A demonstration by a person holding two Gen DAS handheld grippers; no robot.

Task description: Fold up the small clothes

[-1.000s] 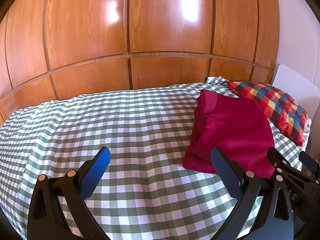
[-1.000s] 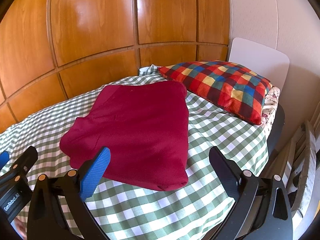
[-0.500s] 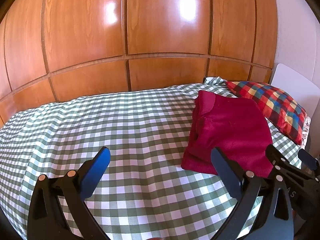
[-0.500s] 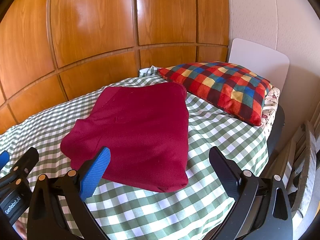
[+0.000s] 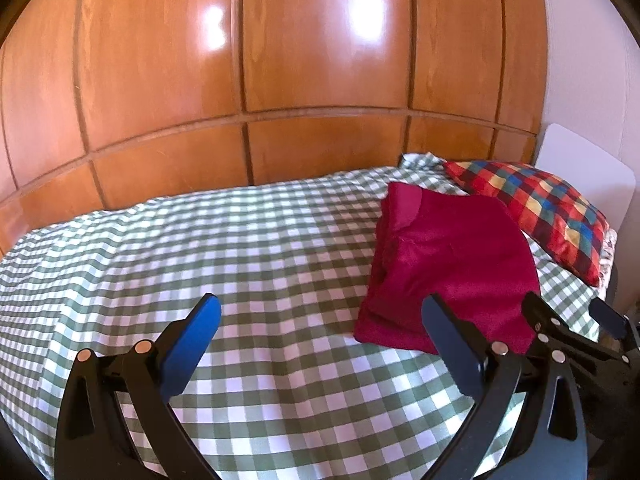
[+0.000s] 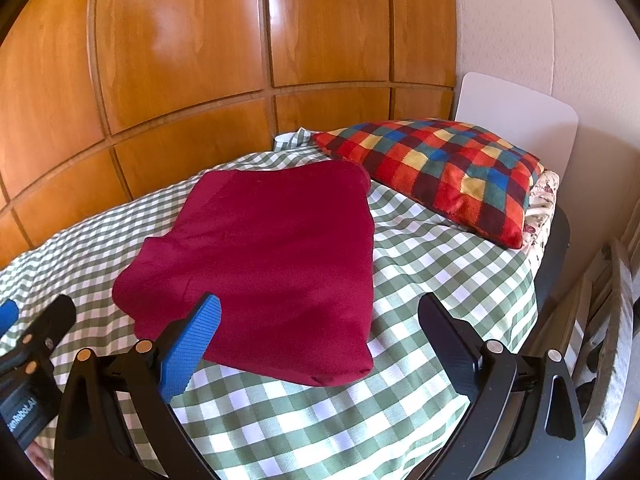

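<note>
Folding looks done, or between folds: red garment [image 6: 272, 248] lying as a compact folded stack on the bed [image 5: 200, 264], right side, just short of the plaid pillow [image 6: 448, 172], apart from it by a strip of checked sheet. Left hand-held gripper [image 5: 320, 324] released, jaws spread wide, hovering over bare sheet left of garment. Right hand-held gripper [image 6: 320, 324] also released, holding nothing, near edge of garment below left finger. Next move probably either one more fold, needing both jaws down on the near edge, or reaching for another piece; none visible. Versus half a second back: almost no change, views slightly shifted, garment same shape and spot, both jaws just as wide.
</note>
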